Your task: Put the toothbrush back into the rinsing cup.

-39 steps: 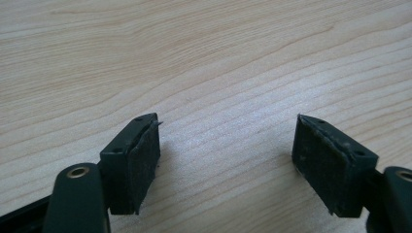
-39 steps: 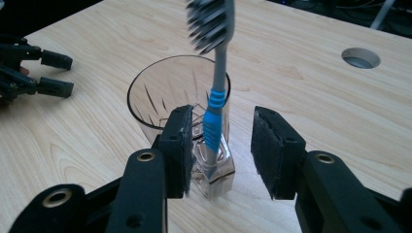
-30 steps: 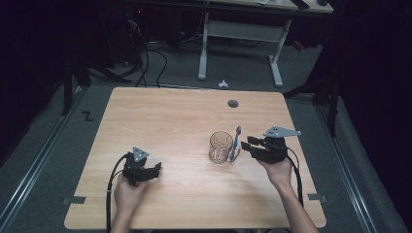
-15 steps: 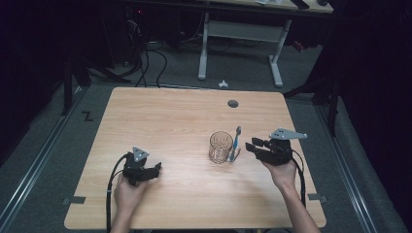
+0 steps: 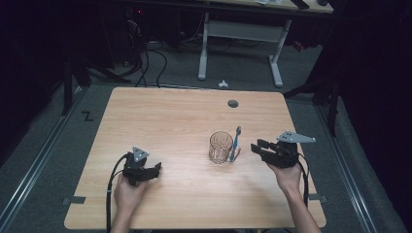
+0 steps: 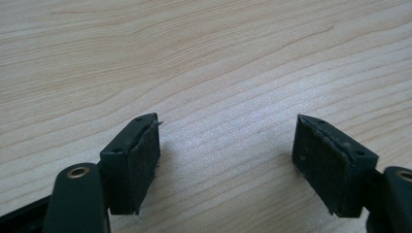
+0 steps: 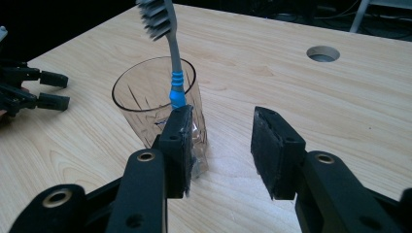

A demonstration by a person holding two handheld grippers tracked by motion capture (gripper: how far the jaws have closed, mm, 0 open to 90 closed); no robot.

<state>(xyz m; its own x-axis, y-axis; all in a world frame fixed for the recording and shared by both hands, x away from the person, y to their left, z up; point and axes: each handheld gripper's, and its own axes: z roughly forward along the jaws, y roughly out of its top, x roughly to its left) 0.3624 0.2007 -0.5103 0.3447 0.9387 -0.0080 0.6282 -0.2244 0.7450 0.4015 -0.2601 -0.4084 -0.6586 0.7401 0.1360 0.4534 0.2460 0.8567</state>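
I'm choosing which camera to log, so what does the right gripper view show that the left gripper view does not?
The right gripper view shows the clear faceted drinking glass with the grey and blue toothbrush leaning at its rim, bristles up, the round hole in the table, and the left gripper far off at the edge. Its own right gripper stands open, empty, near the glass. The left gripper view shows its own jaws set wide apart over bare wood, nothing between them. Both show the light wooden table and black padded jaws.
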